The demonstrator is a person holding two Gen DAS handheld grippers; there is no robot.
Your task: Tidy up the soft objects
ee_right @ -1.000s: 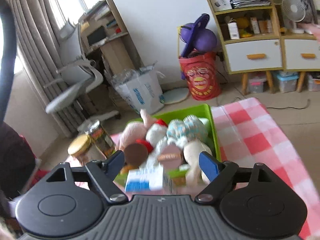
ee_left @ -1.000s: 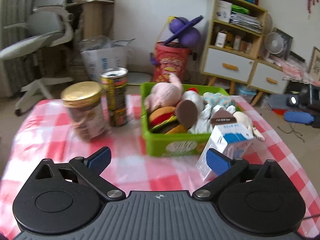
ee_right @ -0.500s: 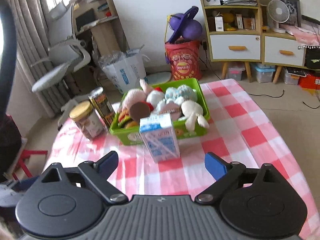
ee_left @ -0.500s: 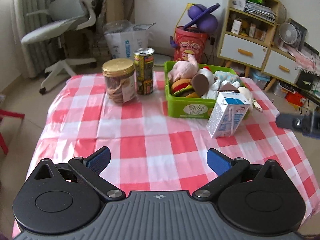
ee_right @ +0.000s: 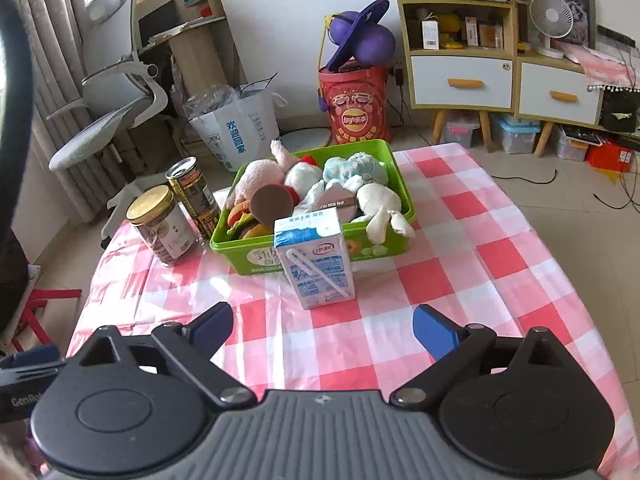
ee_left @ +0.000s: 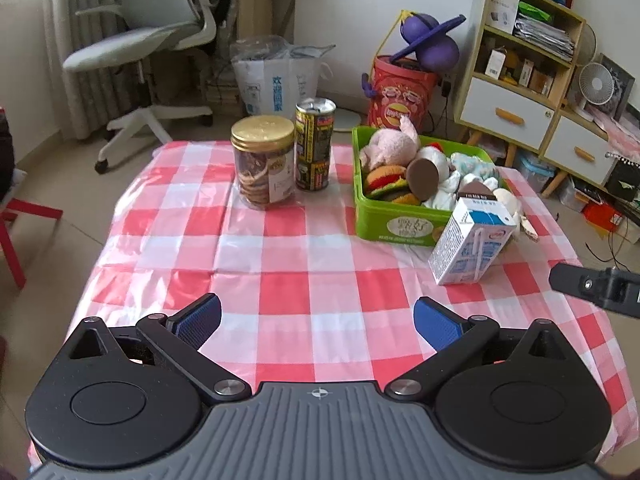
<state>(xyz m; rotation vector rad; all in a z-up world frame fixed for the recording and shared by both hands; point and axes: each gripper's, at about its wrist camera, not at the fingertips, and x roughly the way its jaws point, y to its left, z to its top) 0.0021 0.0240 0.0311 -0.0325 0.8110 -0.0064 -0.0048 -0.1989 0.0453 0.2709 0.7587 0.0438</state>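
Milk carton (ee_right: 314,262) hides bin (ee_right: 384,240) front; both claws (ee_left: 318,320) (ee_right: 322,326) wide, empty

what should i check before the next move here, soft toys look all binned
1. Left tool empty, jaws apart: ok.
2. Right tool empty, jaws just opened wide: ok.
3. Soft toys all inside the green bin: not ok, one white limb drapes over the front rim.
4. Milk carton upright on the tablecloth, clear of both tools: ok.
5. Jar and can upright beside the bin: ok.
6. No soft toys left off the table: cannot tell.
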